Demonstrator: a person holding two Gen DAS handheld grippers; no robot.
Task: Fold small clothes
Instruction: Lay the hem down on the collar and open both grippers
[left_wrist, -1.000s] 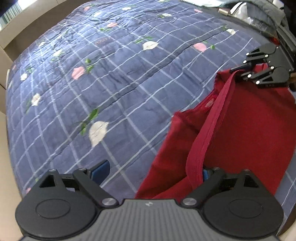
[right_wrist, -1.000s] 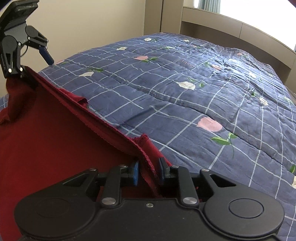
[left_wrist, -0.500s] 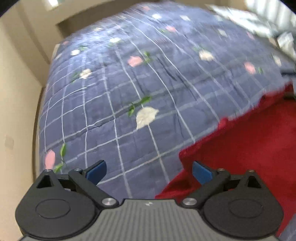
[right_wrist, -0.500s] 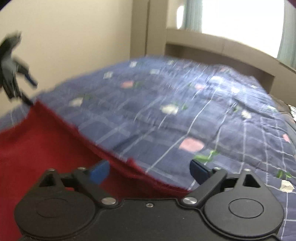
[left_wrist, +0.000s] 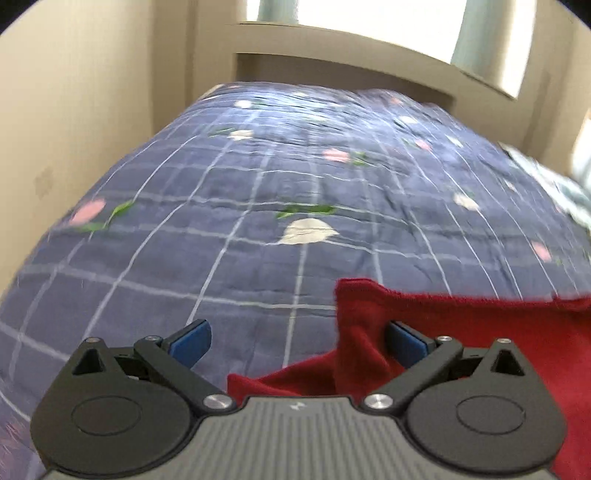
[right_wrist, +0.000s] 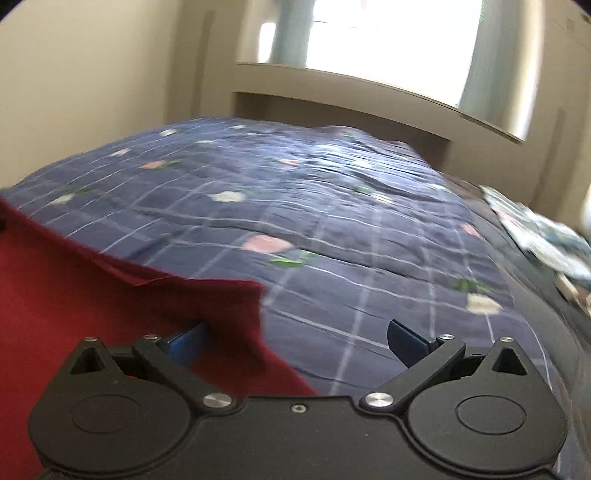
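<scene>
A: Left wrist view first. Where's the red garment (left_wrist: 461, 332)?

B: On the blue checked quilt (left_wrist: 258, 192), lower right of frame. One corner sticks up twd the headboard (left_wrist: 343, 74); top edge runs off to the right, so long axis looks side to side. Right end cut off by frame, near part hidden under the left gripper (left_wrist: 299, 341).

A: Fingers?

B: Spread wide, nothing gripped. Right pad (left_wrist: 406, 341) sits just beside a cloth fold; contact unclear, pic's blurry.

A: Right wrist view?

B: Garment (right_wrist: 92, 295) fills lower left, edge slanting up-left across the quilt (right_wrist: 351, 221), corner pointing right. Left side cut off by frame. Right gripper (right_wrist: 297, 341) jaws are opening, nearly full wide; cloth partly covers the left pad (right_wrist: 186, 341), but nothing's pinched. Pale patterned stuff (right_wrist: 543, 236) at far right, too blurred to ID.
</scene>
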